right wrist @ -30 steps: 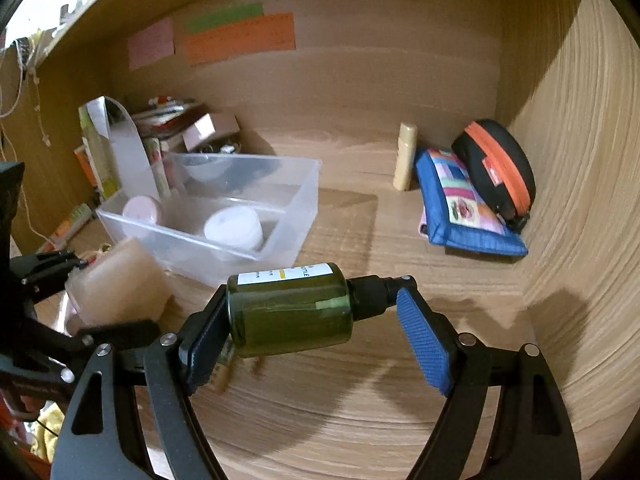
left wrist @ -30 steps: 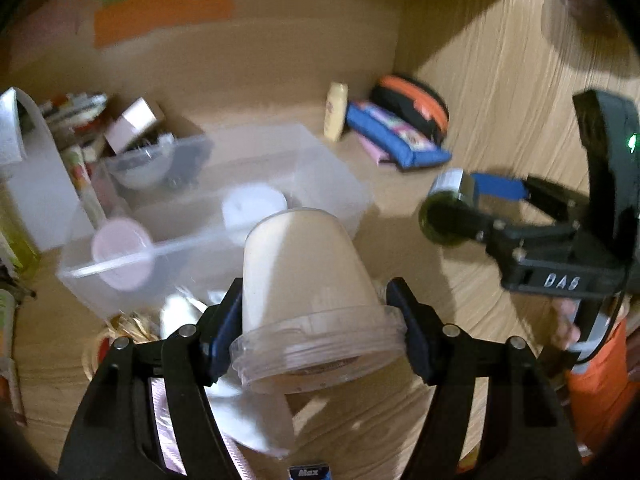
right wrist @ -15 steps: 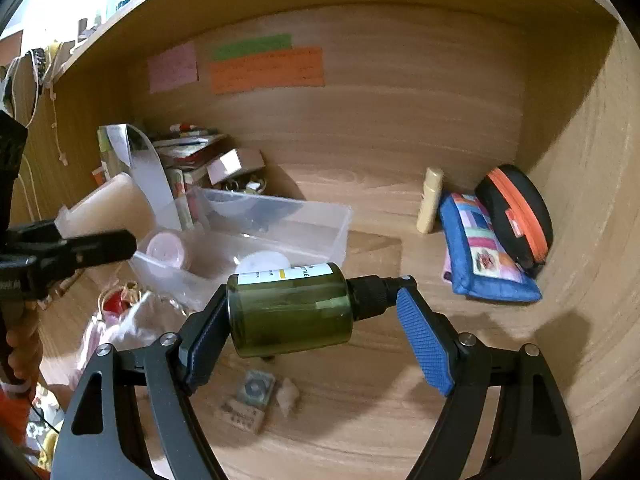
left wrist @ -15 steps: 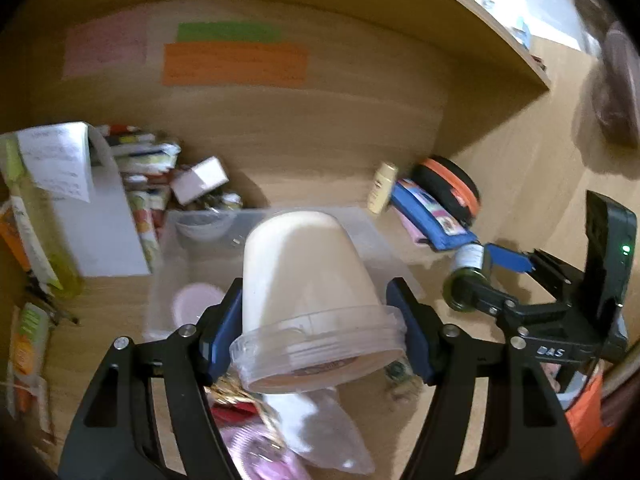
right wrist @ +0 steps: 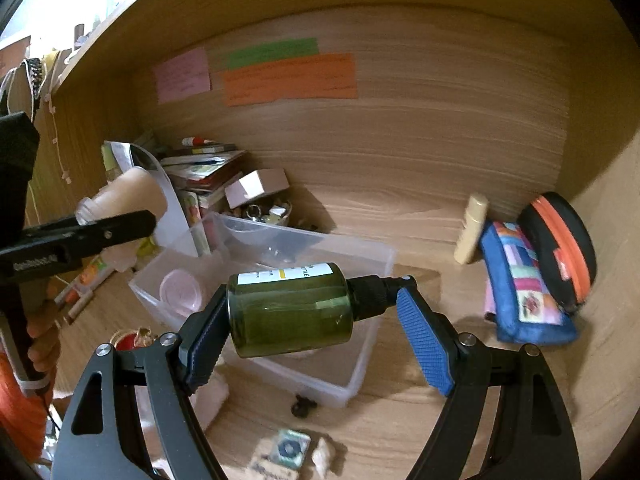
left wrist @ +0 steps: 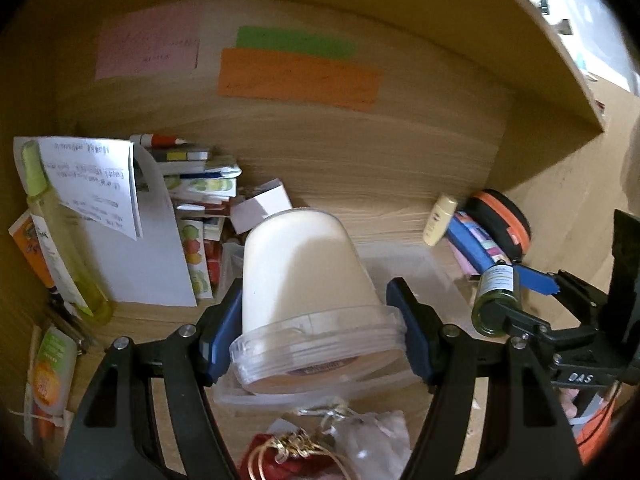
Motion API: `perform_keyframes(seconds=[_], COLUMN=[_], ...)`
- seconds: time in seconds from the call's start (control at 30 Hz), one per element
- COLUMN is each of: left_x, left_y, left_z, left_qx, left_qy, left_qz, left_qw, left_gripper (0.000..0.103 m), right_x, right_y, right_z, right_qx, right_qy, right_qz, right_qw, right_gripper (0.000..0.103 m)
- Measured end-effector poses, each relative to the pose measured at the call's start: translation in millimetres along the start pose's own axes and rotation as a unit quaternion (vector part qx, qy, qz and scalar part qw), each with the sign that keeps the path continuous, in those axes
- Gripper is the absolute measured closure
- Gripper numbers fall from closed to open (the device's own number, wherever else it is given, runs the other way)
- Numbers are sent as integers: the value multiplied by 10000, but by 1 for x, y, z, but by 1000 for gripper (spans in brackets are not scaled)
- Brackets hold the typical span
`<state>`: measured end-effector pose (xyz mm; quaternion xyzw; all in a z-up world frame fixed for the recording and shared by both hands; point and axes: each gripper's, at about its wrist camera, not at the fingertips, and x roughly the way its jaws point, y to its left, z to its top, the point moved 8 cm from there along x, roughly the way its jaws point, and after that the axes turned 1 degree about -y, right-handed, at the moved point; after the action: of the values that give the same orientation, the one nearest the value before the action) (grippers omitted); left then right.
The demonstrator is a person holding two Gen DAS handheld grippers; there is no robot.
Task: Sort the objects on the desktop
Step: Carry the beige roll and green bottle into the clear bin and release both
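Note:
My left gripper [left wrist: 316, 332] is shut on a cream tub with a clear lid [left wrist: 308, 276] and holds it raised above the desk; it also shows in the right wrist view [right wrist: 128, 196]. My right gripper [right wrist: 316, 332] is shut on a dark green bottle with a black cap [right wrist: 292, 312], held sideways above the clear plastic bin [right wrist: 360, 264]; the bottle also shows in the left wrist view [left wrist: 496, 300]. A pink-lidded jar [right wrist: 182, 292] lies in the bin.
Stacked books and papers [left wrist: 192, 184], a white box [left wrist: 264, 204] and a yellow-green bottle [left wrist: 56, 236] crowd the back left. A cream tube [right wrist: 472, 228], blue pouch [right wrist: 524, 284] and black-orange case [right wrist: 564, 244] lie at right. Small items [right wrist: 288, 450] lie on the desk in front.
Both grippers have lifted with their loads. The bin and desk now sit lower in both views, and the white jar in the bin is hidden.

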<state>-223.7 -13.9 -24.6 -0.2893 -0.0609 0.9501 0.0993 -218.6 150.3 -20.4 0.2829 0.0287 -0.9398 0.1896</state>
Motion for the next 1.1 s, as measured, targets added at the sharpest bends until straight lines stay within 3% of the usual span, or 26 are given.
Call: perform_keyframes(seconds=[0.2,0.5,0.7,0.9,1.1], left_x=[27,62,70,77,76], left_y=[6,-13,-21,-21,-23], left_z=[-7,-34,-47,-55,-58], left_qx=[-113,198,452,352,409], left_qy=[278,744,905,1147,1174], left_qz=[-115,-323,-365,-506,-491], left_qw=[9995,9965,9942,9915,9910], left_gripper=[34,34,34,34,34], right_x=[25,58,64,67,68], right_y=[9,1,2,4,7], right_z=[1,-19,-26,-31,-34], right_qx=[-123,-46,-204,-353,-338], right_qy=[132,503,628,691,805], right_qz=[28,46,-39,-136,51], right_qw=[9998,9987,9978,9969,9962], right_gripper=[24,24,24,24,24])
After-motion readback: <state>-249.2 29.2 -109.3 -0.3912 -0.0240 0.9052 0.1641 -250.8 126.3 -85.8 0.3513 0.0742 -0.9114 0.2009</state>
